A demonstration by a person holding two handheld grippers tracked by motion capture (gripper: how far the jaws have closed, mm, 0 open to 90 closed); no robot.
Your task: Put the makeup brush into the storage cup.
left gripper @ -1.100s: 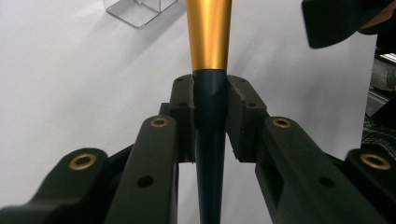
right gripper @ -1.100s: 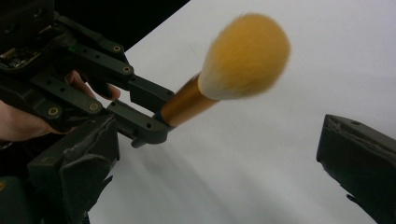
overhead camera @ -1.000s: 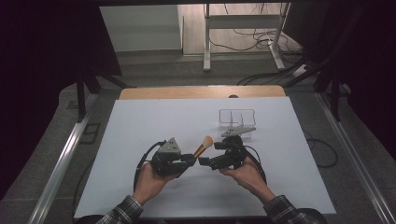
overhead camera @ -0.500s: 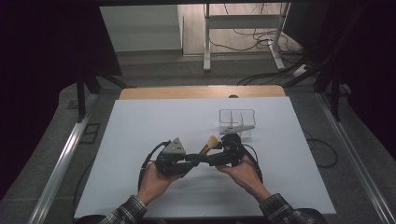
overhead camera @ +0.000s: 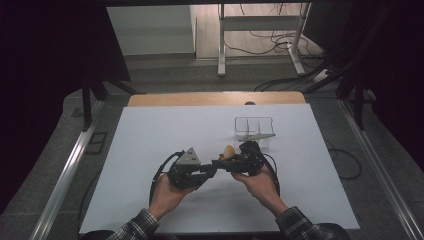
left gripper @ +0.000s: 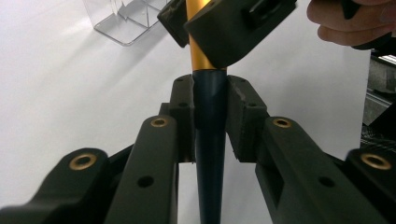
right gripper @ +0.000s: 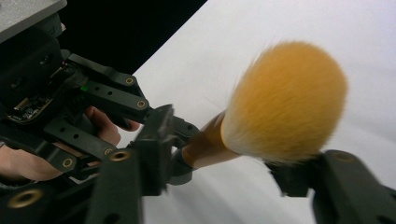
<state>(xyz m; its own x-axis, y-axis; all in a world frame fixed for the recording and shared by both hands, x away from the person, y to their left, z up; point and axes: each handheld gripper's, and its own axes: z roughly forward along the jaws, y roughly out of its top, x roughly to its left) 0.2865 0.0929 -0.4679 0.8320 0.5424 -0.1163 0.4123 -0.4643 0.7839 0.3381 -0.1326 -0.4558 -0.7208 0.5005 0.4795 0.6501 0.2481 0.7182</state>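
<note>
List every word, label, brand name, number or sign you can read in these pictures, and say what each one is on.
None: no readable text in any view.
The makeup brush, dark handle and gold ferrule, carries no visible print.
The left gripper, the right gripper and the grey plate show plain surfaces with screws and brass bushings.
The clear organizer and the white table bear no label.

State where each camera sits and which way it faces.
High view: above the near table edge, looking forward-down; both forearms show.
Left gripper view: on left tongs, looking along the clamped brush to right tongs, whose jaws have just been closing round it.
Right gripper view: on right tongs, facing left tongs and hand.
Gripper views share the brush.
</note>
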